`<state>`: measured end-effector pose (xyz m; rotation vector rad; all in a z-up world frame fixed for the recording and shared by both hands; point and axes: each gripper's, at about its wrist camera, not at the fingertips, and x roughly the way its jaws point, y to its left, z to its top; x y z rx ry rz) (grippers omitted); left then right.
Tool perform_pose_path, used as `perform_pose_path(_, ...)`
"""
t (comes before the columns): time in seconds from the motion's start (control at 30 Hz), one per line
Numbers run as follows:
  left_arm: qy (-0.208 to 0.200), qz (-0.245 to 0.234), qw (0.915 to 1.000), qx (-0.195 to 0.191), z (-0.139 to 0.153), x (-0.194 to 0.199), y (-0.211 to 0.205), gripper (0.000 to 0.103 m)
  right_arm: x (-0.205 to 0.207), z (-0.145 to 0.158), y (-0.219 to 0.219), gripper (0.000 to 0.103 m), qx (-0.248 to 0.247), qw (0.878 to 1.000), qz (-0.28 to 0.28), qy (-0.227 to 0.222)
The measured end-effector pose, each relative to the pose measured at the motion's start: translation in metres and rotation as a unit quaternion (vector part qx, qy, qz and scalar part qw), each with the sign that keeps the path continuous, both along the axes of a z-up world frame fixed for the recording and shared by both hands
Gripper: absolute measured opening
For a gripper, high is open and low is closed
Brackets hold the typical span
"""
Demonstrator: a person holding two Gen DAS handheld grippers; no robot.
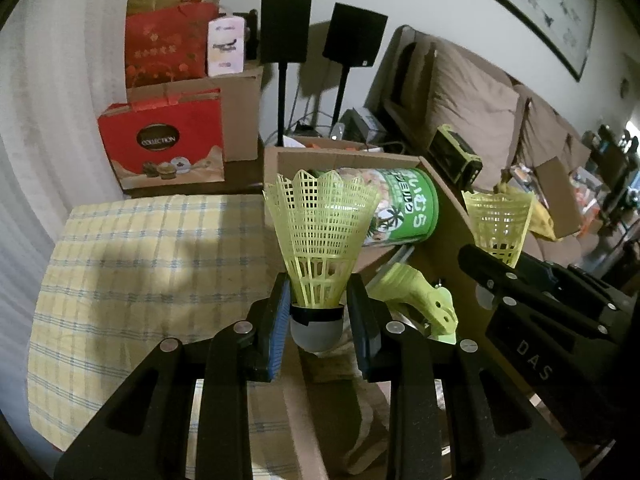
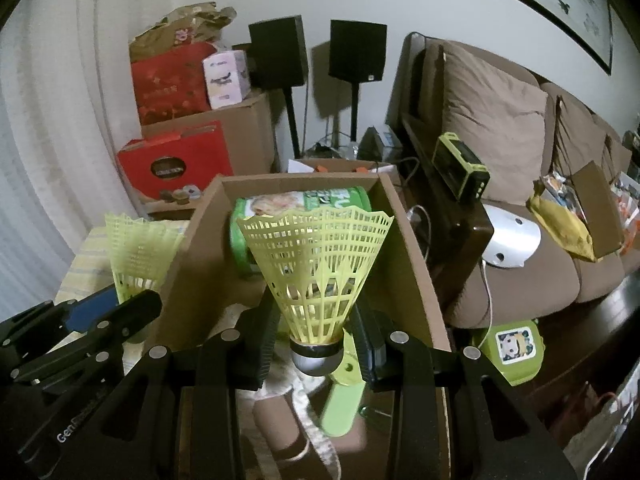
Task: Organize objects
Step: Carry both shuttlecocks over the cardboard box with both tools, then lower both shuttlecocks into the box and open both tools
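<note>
Left wrist view: our left gripper (image 1: 317, 320) is clamped on an upright shuttlecock (image 1: 320, 236) beside the box (image 1: 444, 216). Our right gripper (image 2: 316, 344) pinches a second shuttlecock (image 2: 318, 268) over that box, with a can (image 2: 300, 204) lying beyond.

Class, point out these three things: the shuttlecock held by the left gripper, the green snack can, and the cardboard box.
shuttlecock (image 1: 320, 232), left wrist view, on its yellow mesh skirt.
green snack can (image 1: 404, 204), left wrist view, on its label.
cardboard box (image 2: 412, 264), right wrist view, on its right wall.

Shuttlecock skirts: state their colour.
Yellow-green mesh skirts on both shuttlecocks; clearest in the right wrist view.
</note>
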<state>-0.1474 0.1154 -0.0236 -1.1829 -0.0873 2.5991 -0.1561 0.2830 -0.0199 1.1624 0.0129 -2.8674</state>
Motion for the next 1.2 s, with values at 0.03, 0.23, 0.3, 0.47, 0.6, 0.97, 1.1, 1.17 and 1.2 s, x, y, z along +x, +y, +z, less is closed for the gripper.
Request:
perform_pose_path(0.03, -0.002, 0.0, 1.0, 0.001, -0.001, -0.001, 0.001, 0.026, 0.0, -0.002, 0.002, 0.034, 0.001, 1.0, -0.001, -0.001)
perform_pose_path(0.23, -0.011, -0.002, 0.9999, 0.003, -0.01, -0.005, 0.009, 0.026, -0.003, -0.009, 0.007, 0.034, -0.001, 1.0, -0.002, -0.008)
perform_pose_path(0.3, -0.014, -0.003, 0.9999, 0.006, -0.014, -0.005, 0.011, 0.026, -0.004, -0.011, 0.009, 0.034, -0.002, 1.0, -0.002, -0.011)
perform_pose_path(0.47, -0.023, -0.006, 0.9997, 0.007, -0.024, -0.008, 0.016, 0.026, -0.004, -0.019, 0.011, 0.034, 0.0, 1.0, -0.002, -0.018)
perform_pose_path(0.6, -0.028, -0.009, 0.9996, 0.004, -0.03, -0.008, 0.019, 0.026, -0.006, -0.028, 0.012, 0.034, 0.001, 1.0, -0.003, -0.026)
perform_pose_path(0.97, -0.046, -0.018, 0.9988, -0.002, -0.044, -0.013, 0.026, 0.026, -0.013, -0.048, 0.019, 0.034, -0.008, 0.998, -0.001, -0.054)
perform_pose_path(1.1, -0.054, -0.02, 0.9983, -0.004, -0.05, -0.015, 0.029, 0.026, -0.013, -0.054, 0.02, 0.034, -0.009, 0.998, 0.001, -0.062)
perform_pose_path(1.17, -0.056, -0.021, 0.9982, -0.006, -0.05, -0.015, 0.03, 0.026, -0.013, -0.056, 0.019, 0.034, -0.008, 0.998, 0.002, -0.064)
perform_pose_path(1.2, -0.057, -0.021, 0.9982, -0.007, -0.051, -0.015, 0.031, 0.026, -0.013, -0.056, 0.019, 0.034, -0.008, 0.998, 0.002, -0.064)
